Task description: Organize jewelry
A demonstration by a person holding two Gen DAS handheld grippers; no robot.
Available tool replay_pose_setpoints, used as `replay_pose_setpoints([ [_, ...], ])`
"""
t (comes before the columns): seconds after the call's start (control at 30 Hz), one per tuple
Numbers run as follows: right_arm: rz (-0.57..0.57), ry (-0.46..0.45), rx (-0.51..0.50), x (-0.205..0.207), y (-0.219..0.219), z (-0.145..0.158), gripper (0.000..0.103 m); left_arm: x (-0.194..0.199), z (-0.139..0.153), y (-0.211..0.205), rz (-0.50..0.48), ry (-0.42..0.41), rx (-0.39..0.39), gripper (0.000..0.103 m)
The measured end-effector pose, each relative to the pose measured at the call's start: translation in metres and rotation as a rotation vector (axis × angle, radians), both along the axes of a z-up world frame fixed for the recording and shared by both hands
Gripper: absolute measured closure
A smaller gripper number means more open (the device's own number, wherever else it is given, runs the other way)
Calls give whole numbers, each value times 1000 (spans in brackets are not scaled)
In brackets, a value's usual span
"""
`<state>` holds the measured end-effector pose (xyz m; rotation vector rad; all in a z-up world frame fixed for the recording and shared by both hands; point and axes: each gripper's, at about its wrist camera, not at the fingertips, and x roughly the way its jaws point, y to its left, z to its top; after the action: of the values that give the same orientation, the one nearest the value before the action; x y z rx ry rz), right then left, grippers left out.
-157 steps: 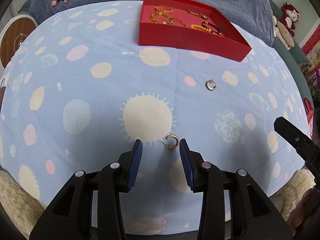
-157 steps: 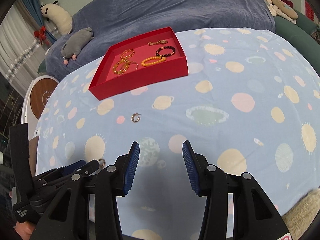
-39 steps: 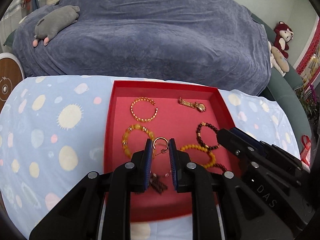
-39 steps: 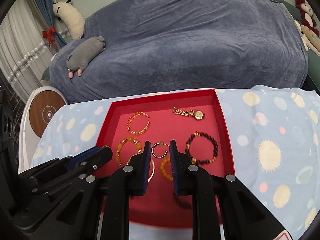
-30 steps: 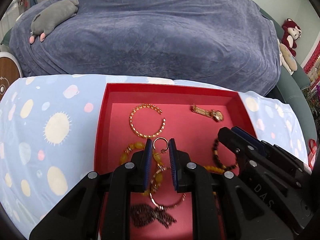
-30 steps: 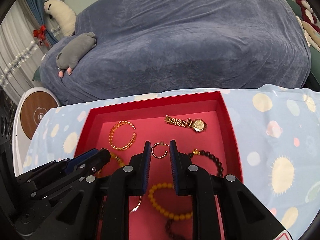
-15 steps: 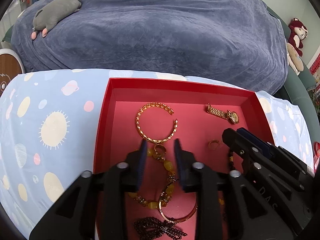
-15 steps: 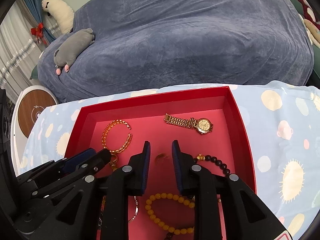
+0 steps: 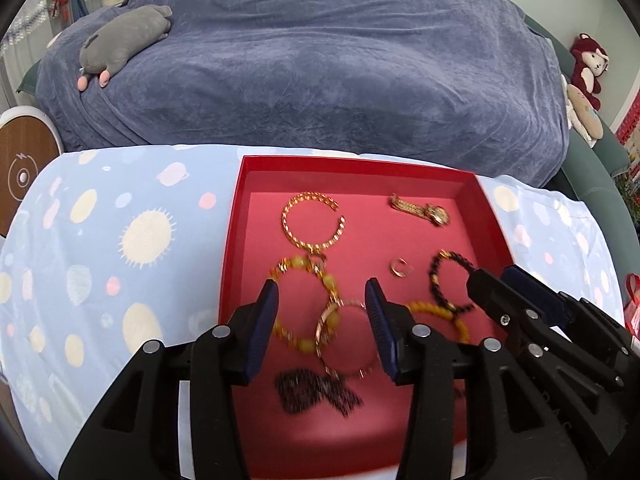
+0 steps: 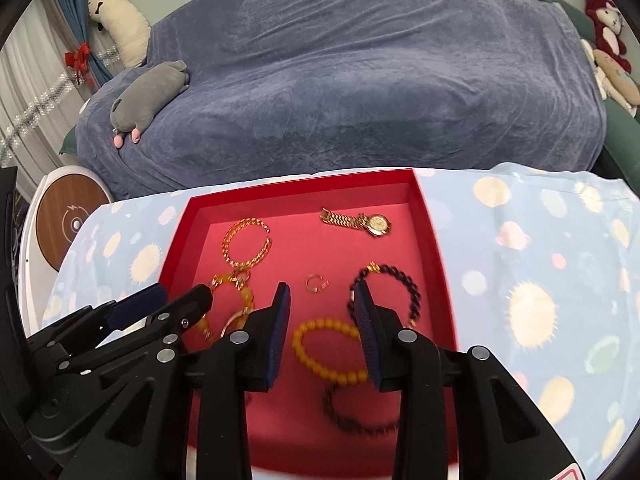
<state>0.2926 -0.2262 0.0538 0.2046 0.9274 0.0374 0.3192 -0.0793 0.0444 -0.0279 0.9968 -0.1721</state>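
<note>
Nearest me, over the front edge of the red tray (image 9: 236,216), my left gripper (image 9: 322,294) hangs with its jaws spread and nothing between the pads; my right gripper (image 10: 322,294) is beside it, likewise released and empty. Under them at the tray's near end lie a dark beaded piece (image 9: 316,394), blurred, a thin gold bangle (image 9: 346,338), a yellow bead bracelet (image 10: 328,350) and an amber bead bracelet (image 9: 304,304). Toward the middle, one small gold hoop earring (image 10: 317,283) rests on the tray floor, apart from the dark bead bracelet (image 10: 390,292) on its right side. A second small gold piece seems to sit just where the amber beads meet the gold cuff bangle (image 9: 312,224), though I cannot make it out clearly. Near the far right corner lies the gold watch (image 10: 356,220). On the planet-print cloth (image 9: 100,240) around the tray I see no loose jewelry, so I judge the gathering essentially done; only tidying inside the tray may be left.
</note>
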Motion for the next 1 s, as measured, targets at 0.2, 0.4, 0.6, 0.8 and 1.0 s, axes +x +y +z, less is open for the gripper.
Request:
replay_pose_setpoints([
  [0.2, -49, -16, -33, -43, -7, 17, 70, -39, 18, 2, 7, -15, 4, 60],
  [0.4, -69, -28, -96, -86, -5, 27, 58, -73, 26, 5, 15, -19, 14, 60],
  [0.6, -40, -23, -145, -114, 6, 25, 51, -96, 27, 4, 16, -24, 39, 54],
  [0.8, -56, -13, -120, -129, 6, 25, 49, -114, 26, 8, 21, -26, 50, 53],
  [1.0, -61, -12, -117, -138, 7, 26, 45, -130, 27, 10, 30, -31, 62, 49],
])
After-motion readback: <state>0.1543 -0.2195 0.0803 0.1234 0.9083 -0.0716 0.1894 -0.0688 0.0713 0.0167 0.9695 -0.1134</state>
